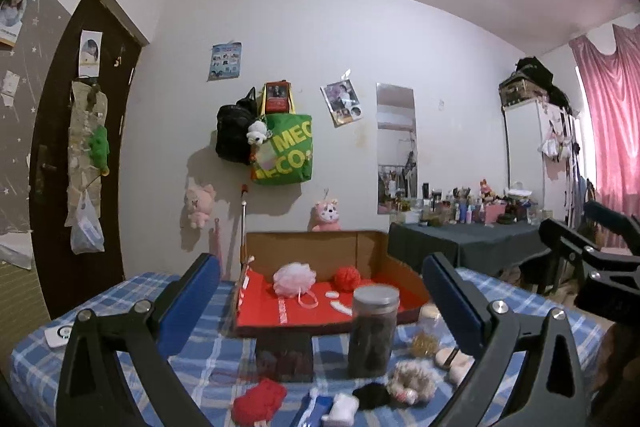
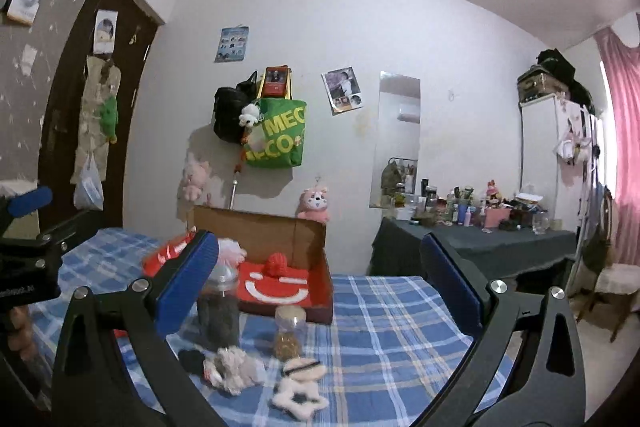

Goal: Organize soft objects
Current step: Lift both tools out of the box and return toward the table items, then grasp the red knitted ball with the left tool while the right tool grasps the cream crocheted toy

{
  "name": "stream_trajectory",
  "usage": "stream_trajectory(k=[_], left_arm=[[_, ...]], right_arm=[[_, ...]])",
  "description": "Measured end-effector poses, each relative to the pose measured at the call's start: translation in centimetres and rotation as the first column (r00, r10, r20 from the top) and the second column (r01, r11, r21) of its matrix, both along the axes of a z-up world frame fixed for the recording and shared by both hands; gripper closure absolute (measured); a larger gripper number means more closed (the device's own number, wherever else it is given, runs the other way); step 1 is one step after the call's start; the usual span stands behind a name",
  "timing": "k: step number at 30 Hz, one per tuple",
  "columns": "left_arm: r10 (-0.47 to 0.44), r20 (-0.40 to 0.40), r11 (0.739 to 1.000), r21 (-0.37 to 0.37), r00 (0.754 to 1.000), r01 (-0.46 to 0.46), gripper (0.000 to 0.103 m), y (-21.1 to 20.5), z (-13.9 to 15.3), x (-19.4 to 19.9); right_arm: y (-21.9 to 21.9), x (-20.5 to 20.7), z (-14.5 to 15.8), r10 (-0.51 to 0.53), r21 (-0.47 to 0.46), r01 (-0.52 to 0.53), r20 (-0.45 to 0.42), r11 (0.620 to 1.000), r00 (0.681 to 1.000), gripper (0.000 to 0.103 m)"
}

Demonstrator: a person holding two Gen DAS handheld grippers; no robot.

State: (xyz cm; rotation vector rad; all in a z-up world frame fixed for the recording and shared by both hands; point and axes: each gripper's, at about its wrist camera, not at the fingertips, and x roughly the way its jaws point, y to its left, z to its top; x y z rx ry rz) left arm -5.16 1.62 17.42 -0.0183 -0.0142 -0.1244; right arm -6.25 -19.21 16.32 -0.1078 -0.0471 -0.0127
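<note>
A cardboard box [image 1: 312, 247] with a red lining sits on the blue checked bed; a pink bath pouf [image 1: 290, 279] and a red yarn ball [image 1: 347, 278] lie inside. In front of it stand a dark jar [image 1: 372, 331] and a small jar [image 2: 289, 331]. Near me lie a red knitted piece [image 1: 258, 405], a black scrunchie [image 1: 370, 395], a fluffy scrunchie [image 2: 232, 367] and a white furry hair band [image 2: 300, 383]. My left gripper [image 1: 320, 303] and right gripper [image 2: 318, 283] both hover open and hold nothing, short of these things.
A dark small box [image 1: 284, 355] stands before the cardboard box. Right of the bed [image 2: 380, 327] is a side table [image 1: 460, 239] crowded with bottles, then a white cupboard [image 2: 560, 155], a pink curtain and a chair [image 2: 616, 283]. A dark door [image 1: 60, 147] is at left.
</note>
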Motion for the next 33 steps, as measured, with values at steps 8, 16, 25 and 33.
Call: stream_trajectory(k=[8, 16, 25, 33], left_arm=[[0.017, -0.062, 1.0, -0.005, 0.998, -0.017, 0.0, 0.2, -4.5, -0.4], [0.021, -0.205, 0.999, -0.021, 0.979, -0.026, 0.0, 0.8, -8.1, 1.3], [0.046, -0.312, 0.999, -0.011, 0.949, -0.053, 0.0, 2.0, -10.1, 3.2], [0.061, -0.383, 0.998, 0.016, 0.922, -0.059, 0.0, 3.3, -10.8, 5.4]], right_arm=[[-0.2, 1.2, -5.5, 0.019, 0.063, -0.01, -0.147, 0.998, 0.989, 0.0], [-0.1, 3.6, -10.0, 0.036, 0.081, -0.011, -0.306, 0.997, 0.951, 0.0], [0.8, 5.5, -11.8, 0.062, 0.09, -0.029, -0.384, 0.996, 0.921, 0.0], [2.4, 7.6, -11.9, 0.119, 0.097, -0.086, -0.417, 0.992, 0.901, 0.0]])
